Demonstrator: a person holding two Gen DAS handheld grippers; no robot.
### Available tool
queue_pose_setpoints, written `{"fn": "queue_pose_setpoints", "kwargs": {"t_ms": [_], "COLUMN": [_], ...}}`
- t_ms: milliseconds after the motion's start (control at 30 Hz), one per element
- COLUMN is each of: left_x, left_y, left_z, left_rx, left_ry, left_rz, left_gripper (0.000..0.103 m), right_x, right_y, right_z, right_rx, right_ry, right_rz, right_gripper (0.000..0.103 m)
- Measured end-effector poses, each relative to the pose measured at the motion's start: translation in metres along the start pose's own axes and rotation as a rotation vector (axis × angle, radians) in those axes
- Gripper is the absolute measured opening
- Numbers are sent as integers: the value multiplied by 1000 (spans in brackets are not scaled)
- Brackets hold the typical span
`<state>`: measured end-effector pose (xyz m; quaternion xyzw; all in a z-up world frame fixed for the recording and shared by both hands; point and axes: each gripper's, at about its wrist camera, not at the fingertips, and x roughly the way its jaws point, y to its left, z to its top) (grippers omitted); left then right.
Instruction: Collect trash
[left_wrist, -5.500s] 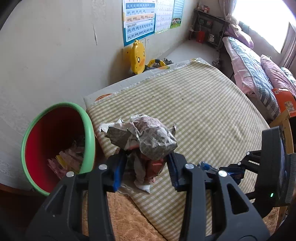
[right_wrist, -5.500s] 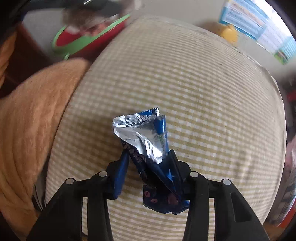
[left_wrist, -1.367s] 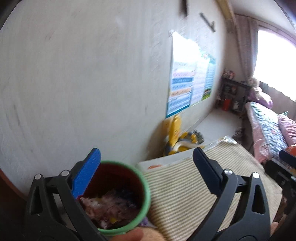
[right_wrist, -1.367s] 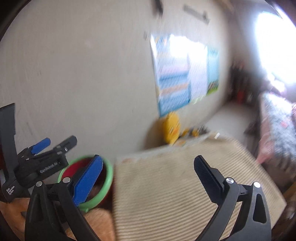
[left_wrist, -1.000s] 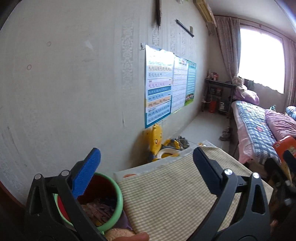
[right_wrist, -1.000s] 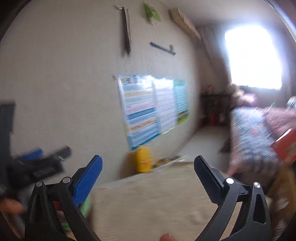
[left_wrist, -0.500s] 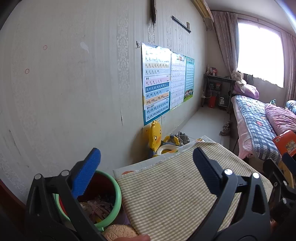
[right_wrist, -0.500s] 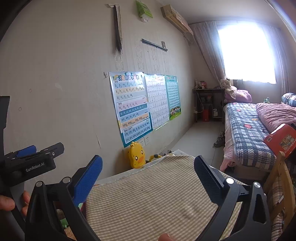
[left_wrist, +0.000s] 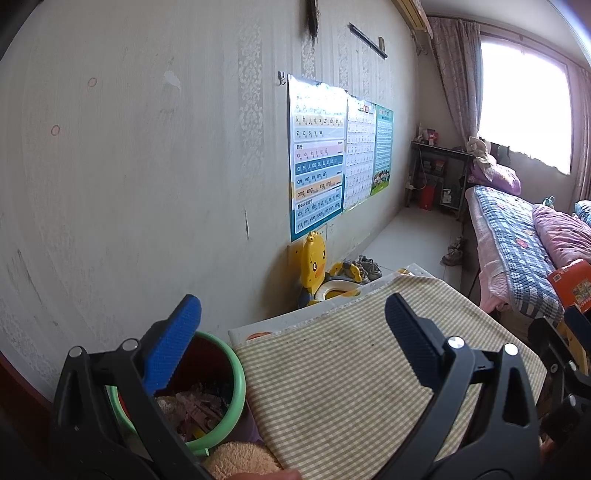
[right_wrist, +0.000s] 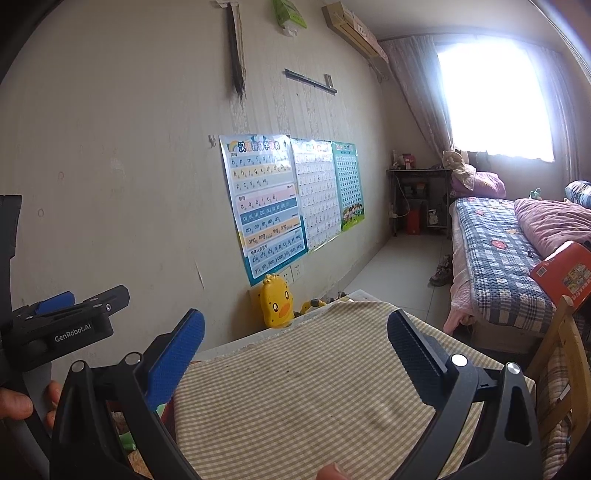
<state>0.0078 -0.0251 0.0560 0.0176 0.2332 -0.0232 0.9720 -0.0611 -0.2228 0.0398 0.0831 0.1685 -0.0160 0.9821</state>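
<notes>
Both claws were spread wide, nothing between the fingers. Left gripper sat above the near edge of the checked tablecloth; green-rimmed red bin was right behind its left finger, trash inside, orange fuzzy cloth just below. Right gripper hovered over the same cloth, empty. Ahead of both: yellow duck toy against the wall, posters above it. Bed to the right, bright window beyond.

A woven checked cloth covers the table, matt and slightly coarse. The bin looks like smooth green plastic. Textured blue pads face the left gripper's matt black plastic fingers. The wall posters are glossy.
</notes>
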Motion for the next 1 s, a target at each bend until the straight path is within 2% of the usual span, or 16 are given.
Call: {"fn": "queue_pose_setpoints", "kwargs": {"t_ms": [633,800,1000], "left_x": [7,15,25], "left_y": [3,-2,-5], "left_z": [-5,-10,-16], "left_rx": [-5,17,24], "left_ry": [36,61,91], "left_rz": [-1,-30,-24], "left_gripper": [98,98,98], "right_x": [10,21,41], "right_y": [1,-4,-19], "right_z": [-8,-16,-31], "right_rx": [-1,14,29], "right_ry": [41,87,145], "right_rz": [-2,-13,-48], "right_gripper": [96,96,96]}}
